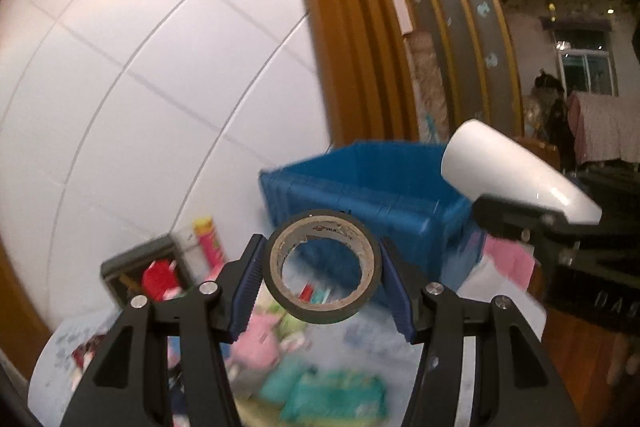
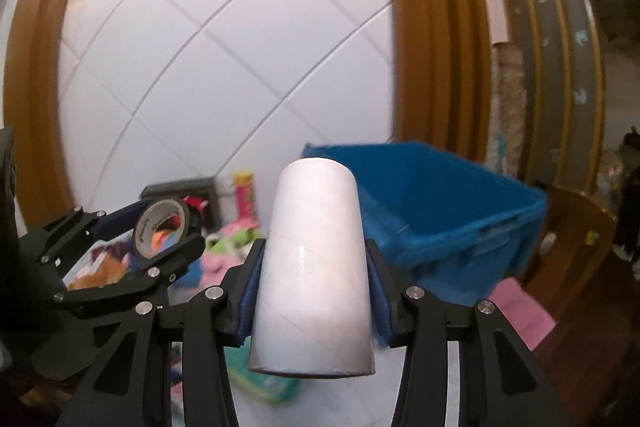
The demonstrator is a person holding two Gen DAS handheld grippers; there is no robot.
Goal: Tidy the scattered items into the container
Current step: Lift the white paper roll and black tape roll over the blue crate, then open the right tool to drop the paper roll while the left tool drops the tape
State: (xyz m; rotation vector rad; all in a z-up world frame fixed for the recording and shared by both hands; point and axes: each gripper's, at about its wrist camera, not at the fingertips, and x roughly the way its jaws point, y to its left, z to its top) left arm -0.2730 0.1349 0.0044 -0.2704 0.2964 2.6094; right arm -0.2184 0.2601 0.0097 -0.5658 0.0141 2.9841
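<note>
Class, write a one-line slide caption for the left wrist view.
Left gripper clamps a black tape roll before the blue bin.

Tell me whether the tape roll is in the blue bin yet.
Not yet. The tape roll is clamped between the left gripper fingers, in the air short of the blue bin.

A: What did the left gripper [image 1: 322,273] hold?

B: A black tape roll [image 1: 322,267]. Its two blue pads [image 1: 250,283] squeezed the roll from both sides, up in the air.

A: What was behind it?

B: A big blue bin [image 1: 360,183], sitting on the table [image 1: 472,399]. The right gripper [image 1: 532,215] was near the bin, holding a white tube [image 1: 516,175].

A: Anything else?

B: Blurry toys and a pink can [image 1: 210,239] by the white wall [image 1: 140,67].
</note>
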